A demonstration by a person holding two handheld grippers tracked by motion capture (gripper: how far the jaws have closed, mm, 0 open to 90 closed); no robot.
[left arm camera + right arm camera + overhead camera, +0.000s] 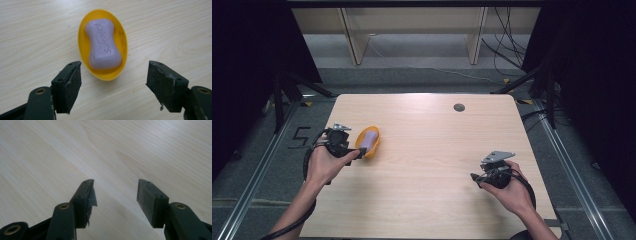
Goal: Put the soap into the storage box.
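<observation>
A lilac bar of soap [104, 44] lies in a yellow oval dish [85, 47] on the light wood table. In the high view the soap [370, 137] and dish [375, 148] rest at the table's left side. My left gripper [113, 82] is open, its jaws spread just short of the dish's near end, touching nothing. That left gripper [358, 153] sits in a hand right beside the dish. My right gripper [115, 195] is open over bare wood. Seen from above, the right gripper [476, 178] is held low at the table's right front.
A small grey round cap [459, 107] is set into the table near the far edge. Black stands and cables [507, 55] crowd the floor beyond the table. Metal rails [257, 175] run along both sides.
</observation>
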